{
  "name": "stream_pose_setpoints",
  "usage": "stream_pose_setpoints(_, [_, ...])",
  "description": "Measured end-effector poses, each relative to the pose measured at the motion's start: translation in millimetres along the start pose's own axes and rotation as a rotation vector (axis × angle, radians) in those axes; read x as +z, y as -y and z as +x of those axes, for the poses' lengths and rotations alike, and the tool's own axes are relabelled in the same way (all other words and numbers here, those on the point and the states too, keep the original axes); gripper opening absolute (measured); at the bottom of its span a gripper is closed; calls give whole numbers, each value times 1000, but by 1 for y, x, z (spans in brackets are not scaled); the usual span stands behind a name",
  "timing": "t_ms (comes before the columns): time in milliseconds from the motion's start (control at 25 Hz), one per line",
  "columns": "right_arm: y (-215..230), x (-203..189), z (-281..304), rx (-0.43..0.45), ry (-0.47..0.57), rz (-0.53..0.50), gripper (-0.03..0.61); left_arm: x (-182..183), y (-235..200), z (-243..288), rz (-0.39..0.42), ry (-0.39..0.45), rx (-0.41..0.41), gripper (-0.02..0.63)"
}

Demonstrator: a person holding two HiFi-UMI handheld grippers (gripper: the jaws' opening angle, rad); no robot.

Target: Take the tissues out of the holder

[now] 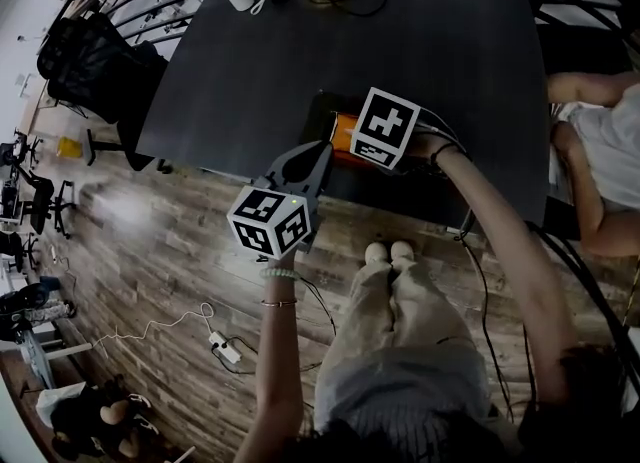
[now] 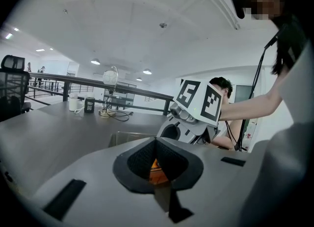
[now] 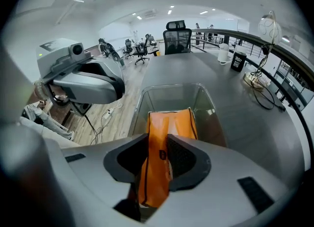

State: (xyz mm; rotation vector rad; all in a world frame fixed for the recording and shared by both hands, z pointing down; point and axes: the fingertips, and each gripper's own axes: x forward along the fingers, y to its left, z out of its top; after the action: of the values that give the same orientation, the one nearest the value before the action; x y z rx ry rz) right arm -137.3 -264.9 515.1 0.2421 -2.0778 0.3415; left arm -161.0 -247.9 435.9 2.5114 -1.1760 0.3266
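At the 6 o'clock edge of the dark tabletop [image 1: 400,61], we are looking at a clear holder [image 3: 172,93] with the orange tissue pack [image 3: 169,123] standing half up out of it. The right hand-held gripper [image 3: 158,142] is pinching the near end of that pack between its pads, while the far end is hanging over the holder's open top. The left hand-held gripper [image 2: 156,142] is waiting at about 7 o'clock of the pack, its jaws pressed together at the tips. We are seeing only a sliver of orange through the slit behind them, and as far as we can judge they are gripping nothing.

We are judging the lift-out step to be under way: the grasp is made, but the pack is not yet clear of the walls. The next move is calling for a straight upward pull, firm enough that the soft wrapper is not slipping. The pack can then be carried off to bare tabletop.

As for writing, we are finding a small dark logo on the wrapper, too small to read. The marker cubes [image 1: 385,128] are carrying only black-and-white square codes. Toward 1 o'clock in the right gripper view, a dark can [image 3: 237,62] beside a white cup [image 3: 223,53] is showing a pale label that we cannot make out.
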Motion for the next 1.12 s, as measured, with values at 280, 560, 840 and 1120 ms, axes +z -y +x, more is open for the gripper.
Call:
stream_pose_setpoints(280, [0, -4, 8, -19, -64, -73, 98, -2, -2, 0, -14, -2, 5, 8])
stream_pose_setpoints(560, [-5, -3, -4, -40, -27, -106, 26, 2, 0, -8, -19, 14, 7, 8])
stream_pose_setpoints(840, [-1, 10, -37, -101, 125, -57, 23, 15, 7, -22, -7, 55, -4, 8])
stream_pose_setpoints(1120, [-4, 26, -78, -135, 249, -53, 23, 39, 16, -29, 29, 101, -38, 8])
